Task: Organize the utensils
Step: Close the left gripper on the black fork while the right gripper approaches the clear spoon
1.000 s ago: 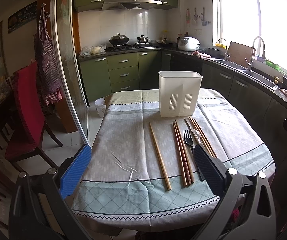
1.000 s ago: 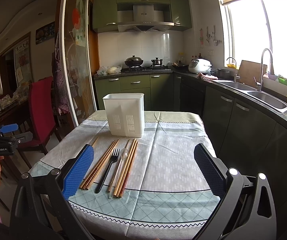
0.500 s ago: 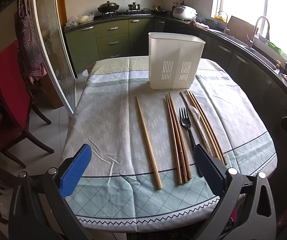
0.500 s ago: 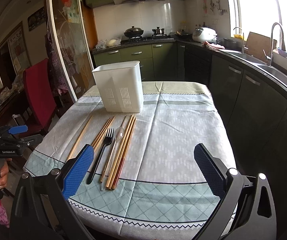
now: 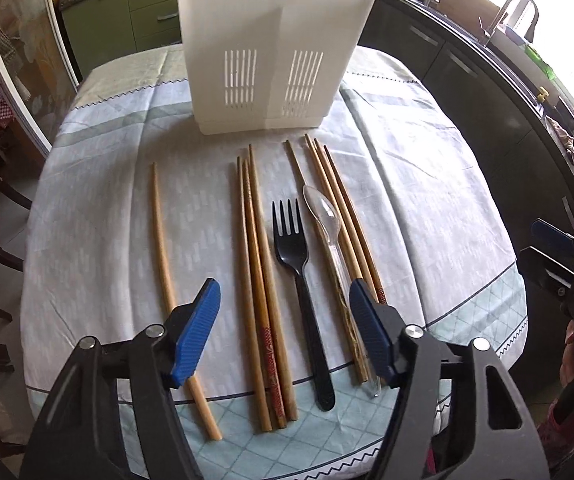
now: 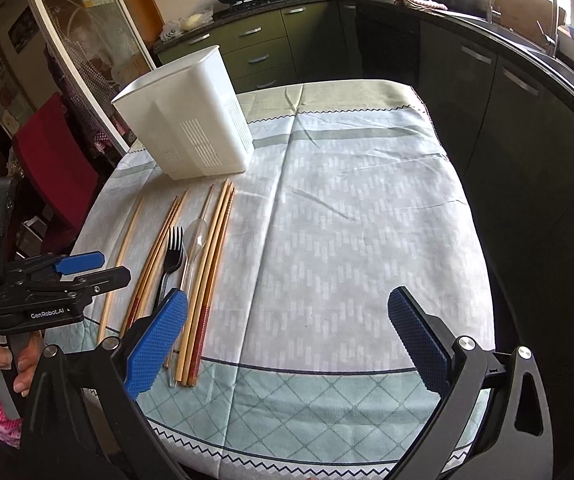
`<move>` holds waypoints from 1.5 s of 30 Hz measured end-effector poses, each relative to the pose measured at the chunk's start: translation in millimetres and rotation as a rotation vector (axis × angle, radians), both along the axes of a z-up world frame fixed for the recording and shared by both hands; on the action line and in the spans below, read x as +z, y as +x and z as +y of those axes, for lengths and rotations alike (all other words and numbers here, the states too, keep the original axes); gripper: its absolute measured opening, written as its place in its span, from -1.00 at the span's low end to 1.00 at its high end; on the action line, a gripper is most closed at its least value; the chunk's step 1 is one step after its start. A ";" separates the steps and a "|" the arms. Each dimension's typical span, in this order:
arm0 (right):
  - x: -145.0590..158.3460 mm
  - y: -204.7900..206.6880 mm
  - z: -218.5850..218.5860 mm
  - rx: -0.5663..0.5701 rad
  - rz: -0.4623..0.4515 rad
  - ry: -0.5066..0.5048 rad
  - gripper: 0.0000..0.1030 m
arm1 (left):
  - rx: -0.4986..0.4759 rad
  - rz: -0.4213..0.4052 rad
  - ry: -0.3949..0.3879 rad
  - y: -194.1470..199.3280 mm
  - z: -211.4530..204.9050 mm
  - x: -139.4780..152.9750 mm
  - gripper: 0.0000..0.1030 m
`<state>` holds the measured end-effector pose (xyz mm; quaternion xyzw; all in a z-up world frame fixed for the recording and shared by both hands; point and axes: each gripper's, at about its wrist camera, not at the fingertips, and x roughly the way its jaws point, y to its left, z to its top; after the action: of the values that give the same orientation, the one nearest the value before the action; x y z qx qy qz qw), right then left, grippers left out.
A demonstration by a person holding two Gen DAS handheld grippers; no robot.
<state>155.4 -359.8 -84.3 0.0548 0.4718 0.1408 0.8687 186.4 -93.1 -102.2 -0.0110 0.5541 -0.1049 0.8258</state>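
A white slotted utensil holder (image 5: 271, 52) stands upright at the far side of the table; it also shows in the right wrist view (image 6: 191, 124). In front of it lie several wooden chopsticks (image 5: 261, 264), a lone chopstick (image 5: 165, 256) at the left, a black plastic fork (image 5: 297, 260) and a clear plastic spoon (image 5: 327, 220). My left gripper (image 5: 285, 332) is open and empty, low over the handle ends of the chopsticks and fork. My right gripper (image 6: 287, 340) is open and empty over bare cloth to the right of the utensils (image 6: 199, 264).
The table has a pale patterned cloth (image 6: 347, 220) with its front edge close under both grippers. A red chair (image 6: 55, 152) stands at the left. Dark kitchen cabinets (image 6: 527, 120) run along the right. The left gripper shows in the right wrist view (image 6: 63, 276).
Both grippers have moved forward and down toward the table. The left one now hovers over the near ends of the utensils. Nothing has been picked up.
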 end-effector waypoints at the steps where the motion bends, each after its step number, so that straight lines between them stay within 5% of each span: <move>1: -1.1 0.7 -0.9 0.000 0.002 -0.001 0.92 | -0.007 0.016 0.008 2.4 -6.1 -4.7 0.22; 8: -5.0 5.9 -3.6 0.004 0.011 0.000 0.92 | -0.022 0.090 0.038 13.7 -31.0 -24.6 0.01; 11: -6.4 7.3 -2.2 0.012 0.010 0.004 0.92 | -0.013 0.124 0.035 20.1 -38.4 -33.7 -0.36; 17: -4.3 6.6 0.9 0.037 0.004 0.007 0.92 | 0.008 0.145 0.057 26.3 -40.5 -42.4 -0.69; 33: -7.0 44.7 40.3 0.173 0.147 -0.049 0.91 | 0.037 0.159 0.054 39.1 -24.4 -51.2 -0.83; 45: -40.4 77.1 84.6 0.238 0.363 0.058 0.05 | 0.078 -0.029 -0.057 26.6 20.0 9.8 -0.83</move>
<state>232.5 -275.2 -124.7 0.0483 0.6192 0.2436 0.7449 213.0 -73.1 -92.4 -0.0545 0.5381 -0.0886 0.8365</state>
